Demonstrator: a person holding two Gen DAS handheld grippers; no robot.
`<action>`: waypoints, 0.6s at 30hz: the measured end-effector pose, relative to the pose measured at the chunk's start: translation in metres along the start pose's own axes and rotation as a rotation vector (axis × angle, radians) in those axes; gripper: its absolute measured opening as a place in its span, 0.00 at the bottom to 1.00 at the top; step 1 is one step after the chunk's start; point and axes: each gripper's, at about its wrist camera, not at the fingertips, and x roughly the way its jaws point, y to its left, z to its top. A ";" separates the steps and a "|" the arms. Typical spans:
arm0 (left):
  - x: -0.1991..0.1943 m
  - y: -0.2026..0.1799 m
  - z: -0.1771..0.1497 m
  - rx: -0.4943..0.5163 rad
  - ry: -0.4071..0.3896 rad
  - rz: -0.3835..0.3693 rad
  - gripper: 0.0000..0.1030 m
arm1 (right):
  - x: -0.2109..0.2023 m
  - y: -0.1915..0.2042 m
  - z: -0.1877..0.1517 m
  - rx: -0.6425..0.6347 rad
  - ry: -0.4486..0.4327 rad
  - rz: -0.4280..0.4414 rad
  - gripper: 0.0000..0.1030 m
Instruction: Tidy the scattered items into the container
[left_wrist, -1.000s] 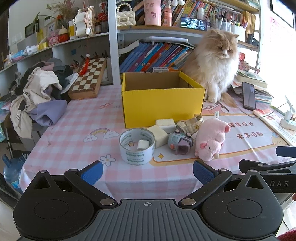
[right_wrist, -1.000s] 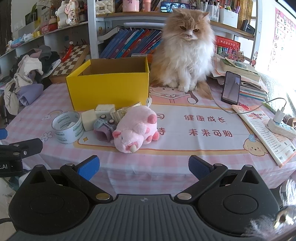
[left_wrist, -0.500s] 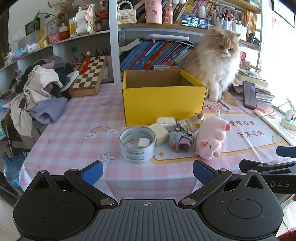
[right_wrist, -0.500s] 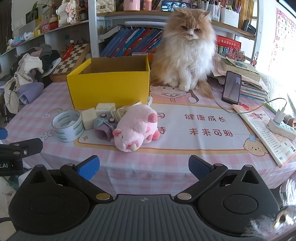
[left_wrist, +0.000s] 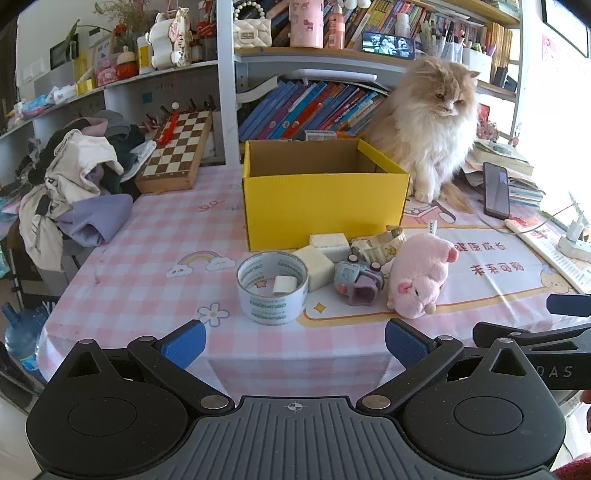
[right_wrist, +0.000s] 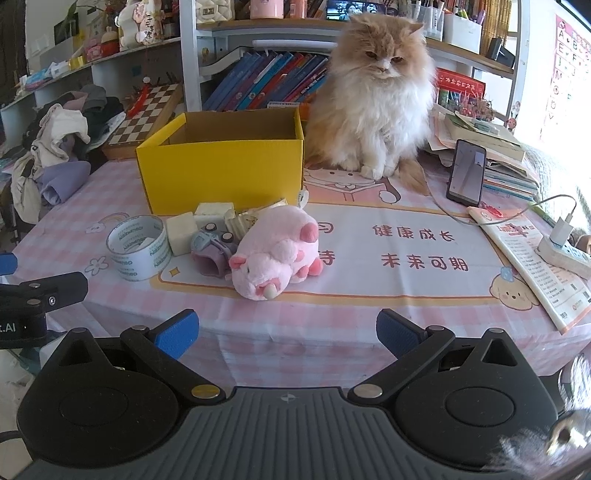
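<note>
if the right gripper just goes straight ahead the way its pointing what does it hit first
Probably the pink plush pig: it lies nearest, roughly centred ahead of the open right gripper. Depth and height are unclear, so it might pass above it toward the cat.

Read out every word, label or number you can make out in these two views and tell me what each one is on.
"健康成长" and "未来可期": pink-bordered white table mat, as printed.
"DAS": black arm of the right tongs, cut off.
".AI": black body of the left tongs, cut off.
Green lettering on the clear tape roll: upside down, unreadable.
Alphabet letters on the wall poster: blurred.
Book spines, booklet: too small.
</note>
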 end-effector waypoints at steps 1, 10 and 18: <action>0.000 0.000 0.000 -0.003 0.001 -0.003 1.00 | 0.000 0.000 0.000 -0.001 0.001 0.000 1.00; -0.001 0.001 -0.002 -0.017 0.014 -0.010 1.00 | -0.001 0.003 -0.001 -0.016 0.011 0.000 1.00; -0.002 0.001 -0.001 -0.013 0.017 -0.018 1.00 | 0.000 0.006 -0.003 -0.020 0.019 0.002 1.00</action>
